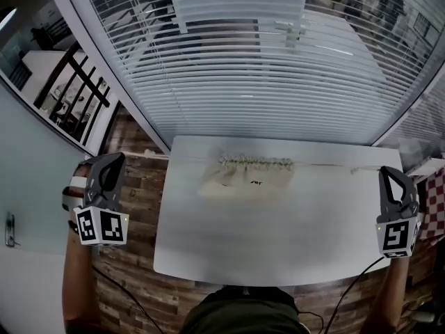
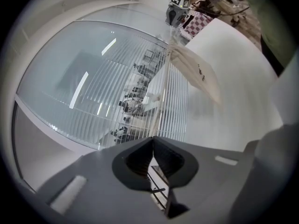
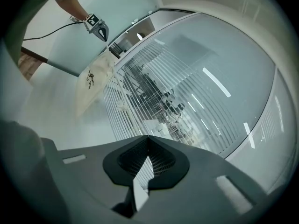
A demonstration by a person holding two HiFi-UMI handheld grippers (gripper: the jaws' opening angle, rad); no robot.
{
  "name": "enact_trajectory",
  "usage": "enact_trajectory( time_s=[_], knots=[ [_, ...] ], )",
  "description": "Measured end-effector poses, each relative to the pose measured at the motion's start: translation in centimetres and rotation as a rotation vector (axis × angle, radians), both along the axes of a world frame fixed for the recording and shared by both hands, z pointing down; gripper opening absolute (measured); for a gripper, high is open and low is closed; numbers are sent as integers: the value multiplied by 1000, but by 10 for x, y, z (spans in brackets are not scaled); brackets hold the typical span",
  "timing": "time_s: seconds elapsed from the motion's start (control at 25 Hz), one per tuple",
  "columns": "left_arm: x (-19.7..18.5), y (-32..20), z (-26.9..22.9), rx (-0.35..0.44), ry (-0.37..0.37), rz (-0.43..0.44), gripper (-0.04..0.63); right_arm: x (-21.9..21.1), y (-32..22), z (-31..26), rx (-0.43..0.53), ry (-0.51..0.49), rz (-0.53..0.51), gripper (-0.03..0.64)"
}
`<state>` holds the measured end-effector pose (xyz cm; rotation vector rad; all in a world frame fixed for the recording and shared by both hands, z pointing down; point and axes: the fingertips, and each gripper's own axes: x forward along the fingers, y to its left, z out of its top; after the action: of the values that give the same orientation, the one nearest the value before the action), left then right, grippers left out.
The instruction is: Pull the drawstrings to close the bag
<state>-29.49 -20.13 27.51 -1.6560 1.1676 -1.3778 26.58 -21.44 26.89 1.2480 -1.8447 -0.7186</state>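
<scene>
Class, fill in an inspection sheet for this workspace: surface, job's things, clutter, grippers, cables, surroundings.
Surface: white table, only the bag on it.
Job's things: cloth bag at the far edge, mouth gathered; drawstring runs out sideways.
Clutter: nothing seen.
Grippers: left gripper and right gripper held off the table's ends, jaws together, each on a drawstring.
Cables: black cable trails below the near edge.
Surroundings: window blinds beyond; wood-pattern floor.

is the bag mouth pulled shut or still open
Pulled shut: in the head view the bag has its top edge bunched into tight ruffles, and a drawstring stretches toward the right gripper.
</scene>
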Motion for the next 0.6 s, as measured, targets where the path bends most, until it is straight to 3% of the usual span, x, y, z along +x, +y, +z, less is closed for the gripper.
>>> enact_trajectory(
  time_s=[0.12, 0.36, 0.6],
  knots=[
    [1, -3, 1, 48, 18, -15, 11, -5, -2, 1, 18, -26, 8, 14],
    [8, 0, -24, 158, 127, -46, 14, -16, 5, -13, 71, -110, -7, 15],
    [21, -2, -54, 170, 122, -26, 14, -28, 6, -37, 91, -147, -23, 15]
  ],
)
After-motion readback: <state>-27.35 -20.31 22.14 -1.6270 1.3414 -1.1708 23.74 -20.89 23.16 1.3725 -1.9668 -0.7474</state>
